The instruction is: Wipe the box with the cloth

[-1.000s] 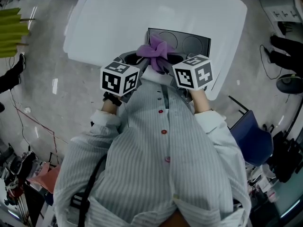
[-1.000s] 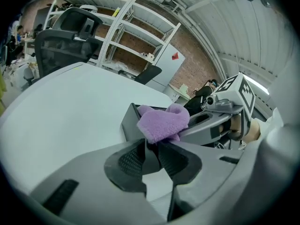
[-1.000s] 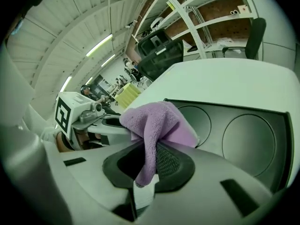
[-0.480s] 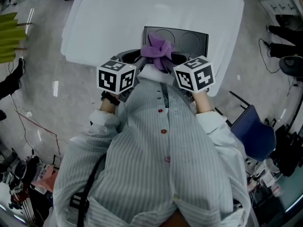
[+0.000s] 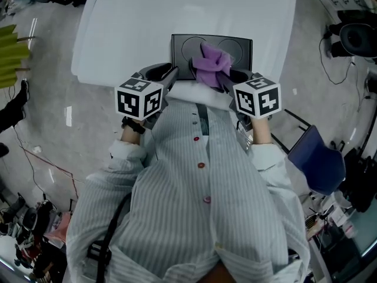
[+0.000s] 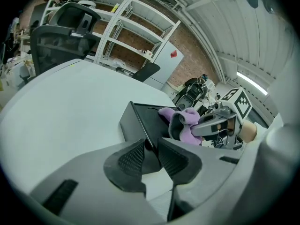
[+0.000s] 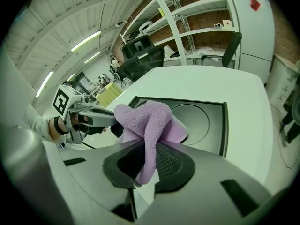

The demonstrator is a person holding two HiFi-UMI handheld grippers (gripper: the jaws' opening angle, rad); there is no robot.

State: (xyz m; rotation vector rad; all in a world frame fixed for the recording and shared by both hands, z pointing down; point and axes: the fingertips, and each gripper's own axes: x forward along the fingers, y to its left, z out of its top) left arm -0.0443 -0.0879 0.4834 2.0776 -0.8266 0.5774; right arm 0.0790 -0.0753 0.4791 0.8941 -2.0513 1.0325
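Left gripper (image 6: pixel 151 150): ribbed jaws clamped on the rim of the flat black box (image 5: pixel 182 45), 7 o'clock corner. Right gripper (image 7: pixel 149 162): jaws pinch the fuzzy purple cloth (image 7: pixel 146 118), bunched on the box's 6 o'clock side. Smooth white table (image 5: pixel 147 16).

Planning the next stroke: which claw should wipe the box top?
Right. The right claw is shut on the cloth, which sits over the box top. The left claw grips the box's near edge and holds no cloth, so it looks better used to steady it.
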